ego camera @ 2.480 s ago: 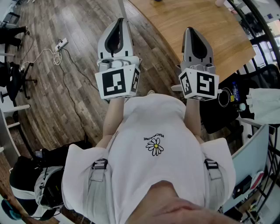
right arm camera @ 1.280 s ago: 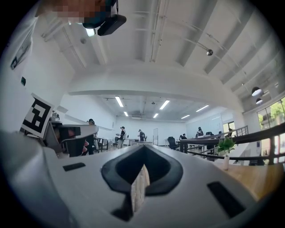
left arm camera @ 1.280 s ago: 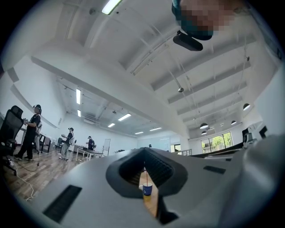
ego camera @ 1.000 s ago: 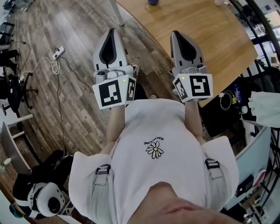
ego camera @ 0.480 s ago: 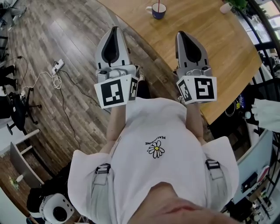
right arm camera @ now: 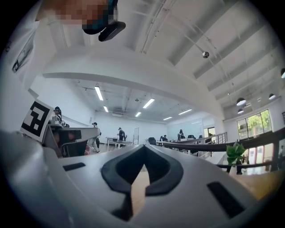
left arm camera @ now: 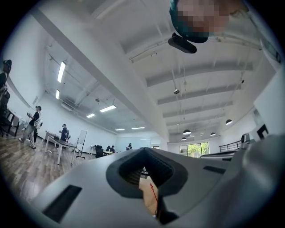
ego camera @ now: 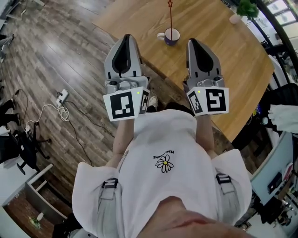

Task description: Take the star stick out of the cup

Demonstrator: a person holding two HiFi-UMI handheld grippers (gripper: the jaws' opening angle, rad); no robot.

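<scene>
A dark blue cup (ego camera: 172, 36) with a white inside stands on the wooden table (ego camera: 223, 56), near its front edge. A thin red star stick (ego camera: 170, 16) rises upright out of it, with the star at the top. My left gripper (ego camera: 126, 39) is shut and empty, just left of the cup and short of it, over the table's edge. My right gripper (ego camera: 196, 43) is shut and empty too, just right of the cup. In the left gripper view the red star stick (left arm camera: 153, 193) shows through the gap below the closed left gripper (left arm camera: 145, 149). The right gripper (right arm camera: 143, 146) shows only bare table wood.
A small potted plant (ego camera: 243, 8) stands at the table's far right, the plant (right arm camera: 234, 153) also showing in the right gripper view. A power strip with cables (ego camera: 63, 96) lies on the plank floor at left. Office chairs (ego camera: 21, 139) stand at far left. People stand far off (left arm camera: 34, 124).
The table and cup have come closer and lower in the head view; the cup with its stick now sits between the two grippers' tips. Both grippers have stayed shut.
</scene>
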